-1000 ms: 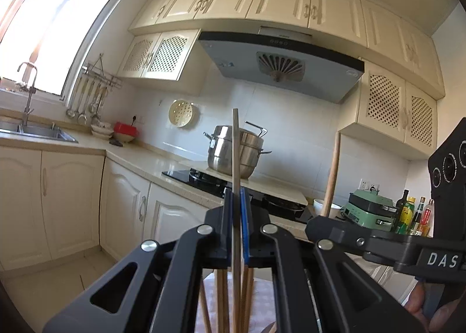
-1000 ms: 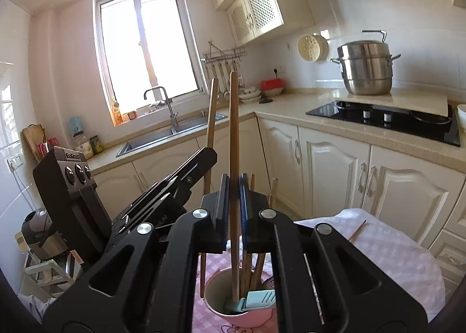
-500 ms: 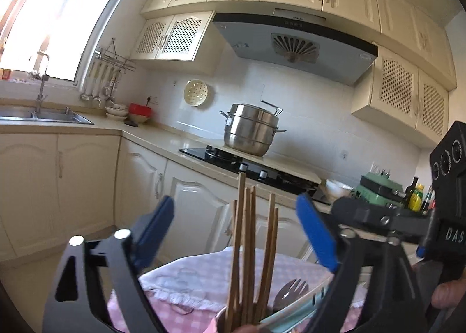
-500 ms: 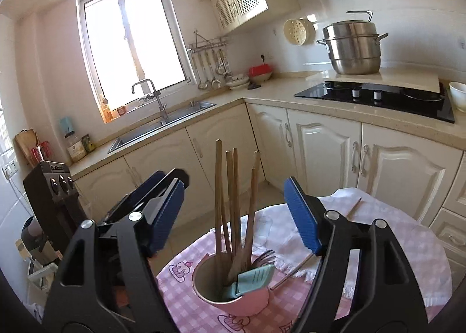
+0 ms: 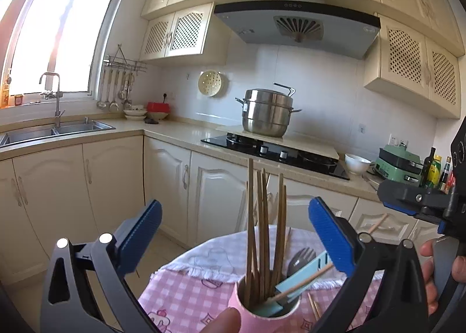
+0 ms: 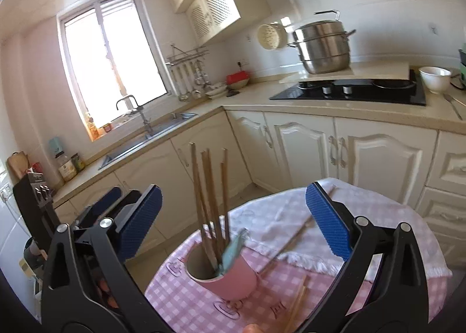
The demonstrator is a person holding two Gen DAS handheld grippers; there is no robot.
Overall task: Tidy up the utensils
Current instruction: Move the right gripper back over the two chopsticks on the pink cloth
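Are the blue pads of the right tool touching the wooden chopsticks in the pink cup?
Apart. In the right wrist view, the right tool is opening, and clear gaps separate both blue pads from the wooden chopsticks in the pink cup.

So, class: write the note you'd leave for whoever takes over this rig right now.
Left gripper: opening, nothing between its pads.
Right gripper: opening, also holding nothing.
Pink cup on the checked cloth holds upright chopsticks, a fork and a teal utensil.
Done: those are in the cup.
Left: loose chopsticks on the cloth beside the cup; more nearer the camera.
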